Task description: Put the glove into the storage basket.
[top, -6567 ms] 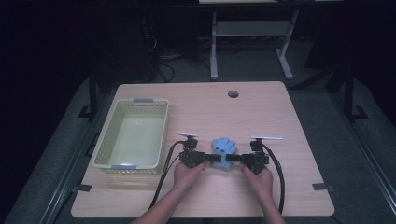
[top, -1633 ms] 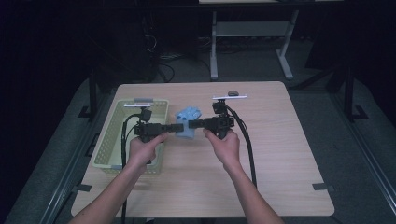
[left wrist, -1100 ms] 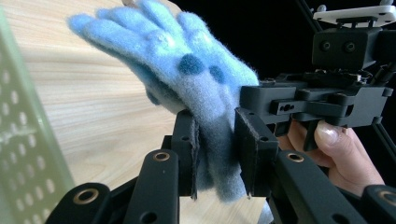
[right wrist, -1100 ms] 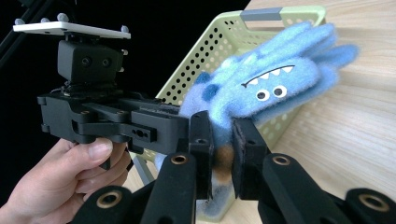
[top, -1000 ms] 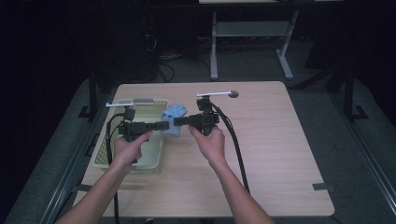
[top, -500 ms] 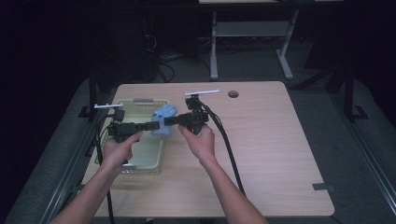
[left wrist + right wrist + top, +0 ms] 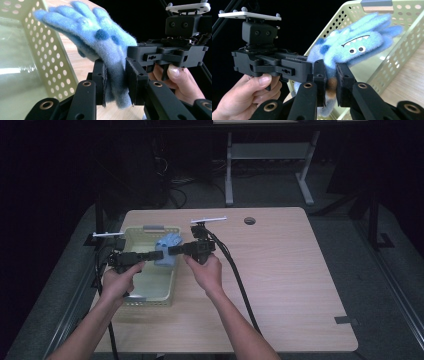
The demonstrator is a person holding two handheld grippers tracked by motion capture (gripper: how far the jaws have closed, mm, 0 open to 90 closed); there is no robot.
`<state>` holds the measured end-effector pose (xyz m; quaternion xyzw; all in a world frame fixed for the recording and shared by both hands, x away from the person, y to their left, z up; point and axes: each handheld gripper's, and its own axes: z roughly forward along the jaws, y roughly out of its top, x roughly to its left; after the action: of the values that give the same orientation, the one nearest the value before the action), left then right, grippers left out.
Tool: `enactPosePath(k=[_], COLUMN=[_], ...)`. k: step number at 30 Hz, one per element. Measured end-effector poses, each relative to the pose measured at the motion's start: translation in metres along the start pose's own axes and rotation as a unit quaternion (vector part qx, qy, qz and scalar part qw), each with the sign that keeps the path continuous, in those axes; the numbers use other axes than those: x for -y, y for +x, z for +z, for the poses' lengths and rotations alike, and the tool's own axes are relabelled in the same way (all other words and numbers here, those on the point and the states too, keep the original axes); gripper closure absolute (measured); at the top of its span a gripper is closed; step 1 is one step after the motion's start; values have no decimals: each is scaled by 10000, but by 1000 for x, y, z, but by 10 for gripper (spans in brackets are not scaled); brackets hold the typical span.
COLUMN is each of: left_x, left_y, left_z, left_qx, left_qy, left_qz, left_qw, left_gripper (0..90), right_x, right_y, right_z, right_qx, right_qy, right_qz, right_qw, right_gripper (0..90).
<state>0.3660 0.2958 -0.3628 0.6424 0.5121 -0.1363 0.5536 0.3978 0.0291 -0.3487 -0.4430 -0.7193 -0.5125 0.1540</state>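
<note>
Dark room, one pale wooden table (image 7: pixel 290 285). Left gripper (image 7: pixel 115 80) is clenched on the cuff end of one fuzzy blue fleece monster-face glove (image 7: pixel 100 42); right gripper (image 7: pixel 330 82) is clamped on that same glove (image 7: pixel 354 47) from the other side. Glove hangs in the air between both, over the right wall of one perforated pale-green plastic basket (image 7: pixel 150 292). Looks soft, light, floppy and not fragile; best pinched at the cuff. Count: two grippers, one glove, one basket.

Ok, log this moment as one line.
left claw: shut on glove | right claw: shut on glove | glove: above basket
</note>
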Motion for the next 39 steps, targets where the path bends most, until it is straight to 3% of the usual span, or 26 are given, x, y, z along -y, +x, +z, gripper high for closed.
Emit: enactPosePath(k=[14,18,39], left_x=[-2,-4,-7], left_y=[8,9,24], left_z=[-18,-22,-46], left_qx=[-59,-113,-233], left_qy=[-23,5,-6], left_qz=[-99,-33,-164], left_qw=[9999,9999,9996], left_gripper=[704,704,704], right_x=[-5,-5,-9], right_y=[7,8,17], right_z=[17,21,50], right_qx=[-210,-233,-354], right_qy=[37,49,163], right_qz=[0,11,-18], right_qw=[9998,9997,9992], right_gripper=[801,801,801])
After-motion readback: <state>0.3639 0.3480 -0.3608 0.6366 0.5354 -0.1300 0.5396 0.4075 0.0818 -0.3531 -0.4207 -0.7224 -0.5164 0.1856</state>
